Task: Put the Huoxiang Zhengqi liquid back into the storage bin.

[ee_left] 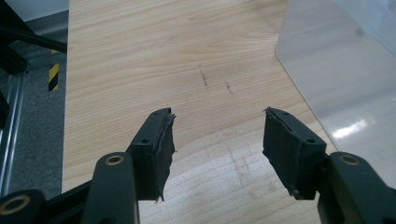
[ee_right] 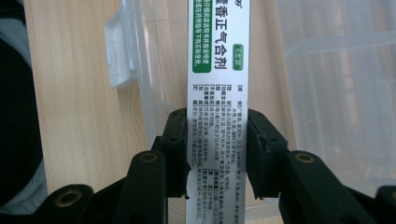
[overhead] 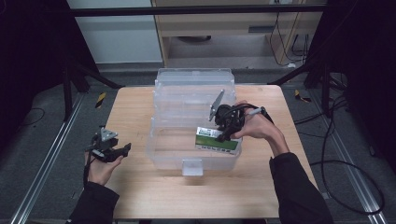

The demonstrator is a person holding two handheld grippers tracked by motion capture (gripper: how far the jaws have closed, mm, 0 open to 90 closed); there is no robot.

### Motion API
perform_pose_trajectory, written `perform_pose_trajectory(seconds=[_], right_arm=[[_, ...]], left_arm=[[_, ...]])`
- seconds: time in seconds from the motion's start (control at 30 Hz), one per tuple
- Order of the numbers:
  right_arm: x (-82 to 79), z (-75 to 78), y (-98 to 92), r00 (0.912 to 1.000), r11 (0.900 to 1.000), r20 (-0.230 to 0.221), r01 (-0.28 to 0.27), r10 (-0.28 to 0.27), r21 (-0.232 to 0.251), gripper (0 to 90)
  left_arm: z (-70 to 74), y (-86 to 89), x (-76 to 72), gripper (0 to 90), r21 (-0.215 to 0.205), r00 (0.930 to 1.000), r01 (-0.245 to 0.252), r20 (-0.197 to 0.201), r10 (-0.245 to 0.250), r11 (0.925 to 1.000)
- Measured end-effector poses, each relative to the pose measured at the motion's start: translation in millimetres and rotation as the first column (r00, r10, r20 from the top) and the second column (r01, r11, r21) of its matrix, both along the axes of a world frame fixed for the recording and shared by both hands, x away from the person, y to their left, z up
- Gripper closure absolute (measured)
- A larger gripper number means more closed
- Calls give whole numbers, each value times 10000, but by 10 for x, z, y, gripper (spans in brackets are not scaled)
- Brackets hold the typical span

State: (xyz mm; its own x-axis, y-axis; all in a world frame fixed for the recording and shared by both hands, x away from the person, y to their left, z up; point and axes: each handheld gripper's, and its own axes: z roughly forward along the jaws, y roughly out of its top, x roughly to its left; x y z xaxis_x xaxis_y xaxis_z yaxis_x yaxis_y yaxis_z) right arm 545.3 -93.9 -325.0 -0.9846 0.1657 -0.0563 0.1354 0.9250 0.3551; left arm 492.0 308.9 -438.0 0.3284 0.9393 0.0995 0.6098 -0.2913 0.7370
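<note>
A clear plastic bin (overhead: 163, 144) with its lid folded back stands in the middle of the wooden table (overhead: 140, 191). My right gripper (overhead: 223, 135) is shut on a white and green medicine box (overhead: 210, 139) and holds it inside the bin near the front wall. In the right gripper view the box (ee_right: 217, 70) runs upward between the two pads (ee_right: 180, 135), which press its narrow sides. My left gripper (overhead: 125, 149) rests low over the table left of the bin; its jaws stand open with nothing between them (ee_left: 217, 140).
The bin's front latch tab (overhead: 192, 166) juts toward the table's front edge. The bin's corner (ee_left: 336, 79) lies just right of the left gripper. Black frame legs and cables surround the table on the floor.
</note>
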Motion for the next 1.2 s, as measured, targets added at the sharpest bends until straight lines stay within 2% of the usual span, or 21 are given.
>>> perform_pose_trajectory(seconds=[0.17,0.4,0.73,1.2], right_arm=[[2,-58,40,9996,9994,57,-291,292,-207,639],[14,-152,78,9985,9958,-10,-542,543,-738,638],[-3,-246,124,9946,9893,5,-1035,1041,-1026,638],[-7,-368,146,9925,9840,-83,-1221,1220,-1295,637]], left_arm=[[-2,-1,2,422,-4,10000,18,-1,-18,10000],[-7,2,5,421,-13,10000,12,-18,-12,10000],[-9,2,5,421,-1,10000,37,-14,-37,10000],[-11,2,4,421,14,10000,36,-13,-36,10000]])
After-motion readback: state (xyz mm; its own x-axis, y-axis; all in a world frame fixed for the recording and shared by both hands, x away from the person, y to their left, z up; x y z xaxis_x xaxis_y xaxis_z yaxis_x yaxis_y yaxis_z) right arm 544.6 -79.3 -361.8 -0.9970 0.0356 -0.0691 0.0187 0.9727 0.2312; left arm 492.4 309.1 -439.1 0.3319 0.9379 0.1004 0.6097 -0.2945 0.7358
